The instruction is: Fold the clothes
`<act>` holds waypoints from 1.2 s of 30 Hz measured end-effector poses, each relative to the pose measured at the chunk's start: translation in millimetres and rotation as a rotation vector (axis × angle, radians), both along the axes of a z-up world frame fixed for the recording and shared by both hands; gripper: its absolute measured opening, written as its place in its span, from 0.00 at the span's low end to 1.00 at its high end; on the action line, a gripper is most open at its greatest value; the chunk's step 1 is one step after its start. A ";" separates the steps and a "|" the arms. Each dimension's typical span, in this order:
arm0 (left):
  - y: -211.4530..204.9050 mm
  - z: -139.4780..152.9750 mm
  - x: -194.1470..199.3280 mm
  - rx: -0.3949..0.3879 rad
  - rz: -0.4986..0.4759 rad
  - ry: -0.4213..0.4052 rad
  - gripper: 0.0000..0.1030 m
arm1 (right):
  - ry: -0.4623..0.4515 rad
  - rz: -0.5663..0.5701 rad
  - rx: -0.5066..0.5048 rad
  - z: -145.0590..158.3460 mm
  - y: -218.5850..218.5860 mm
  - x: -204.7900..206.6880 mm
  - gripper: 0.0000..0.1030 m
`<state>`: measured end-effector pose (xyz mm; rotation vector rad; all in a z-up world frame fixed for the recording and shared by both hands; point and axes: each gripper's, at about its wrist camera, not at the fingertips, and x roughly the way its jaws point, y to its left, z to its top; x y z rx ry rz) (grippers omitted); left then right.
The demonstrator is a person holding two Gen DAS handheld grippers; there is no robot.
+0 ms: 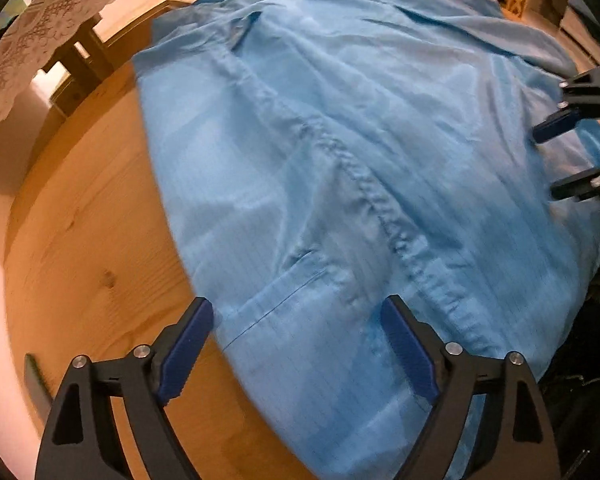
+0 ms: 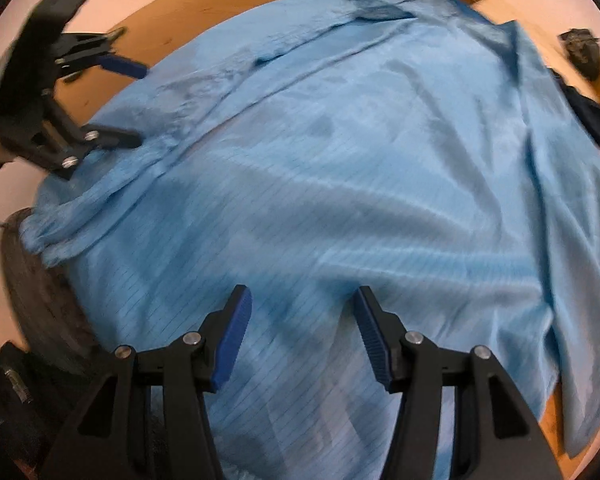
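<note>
A light blue shirt (image 1: pixel 340 140) with thin pinstripes lies spread across a round wooden table (image 1: pixel 80 240). My left gripper (image 1: pixel 296 312) hovers open over the shirt's near hem, close to its left edge, with nothing between its blue pads. At the right edge of the left wrist view, my right gripper (image 1: pixel 542 164) stands open over the cloth. In the right wrist view the shirt (image 2: pixel 340 180) fills the frame, and my right gripper (image 2: pixel 300 300) is open above the fabric. The left gripper (image 2: pixel 140 104) shows there at the upper left, open, at the shirt's hem edge.
A lace-covered table (image 1: pixel 32 40) and a wooden stool (image 1: pixel 80 60) stand beyond the round table's far left. A dark garment (image 2: pixel 596 120) lies by the shirt's right side, with a small dark object (image 2: pixel 582 52) past it. A dark round object (image 2: pixel 32 280) sits below the table's edge.
</note>
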<state>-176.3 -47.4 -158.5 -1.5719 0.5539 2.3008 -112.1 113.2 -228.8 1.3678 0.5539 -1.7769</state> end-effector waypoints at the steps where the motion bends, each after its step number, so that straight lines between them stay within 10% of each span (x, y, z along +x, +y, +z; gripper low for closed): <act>1: 7.4 6.6 5.4 0.016 -0.015 0.010 0.74 | -0.014 -0.020 -0.034 7.6 10.6 -4.6 0.51; 7: 61.9 41.7 33.4 0.113 -0.132 0.053 0.74 | 0.073 -0.350 -0.104 52.7 138.4 -53.9 0.51; 13: 168.7 46.4 40.4 0.235 -0.337 -0.028 0.74 | 0.191 -0.499 0.046 52.5 250.6 -82.8 0.51; 20: 251.8 49.5 23.4 0.153 -0.445 -0.048 0.74 | 0.143 -0.719 0.039 40.2 382.2 -103.6 0.52; 36: 259.7 40.3 -33.9 0.105 -0.350 -0.091 0.74 | 0.196 -0.440 0.014 3.5 391.7 -94.9 0.52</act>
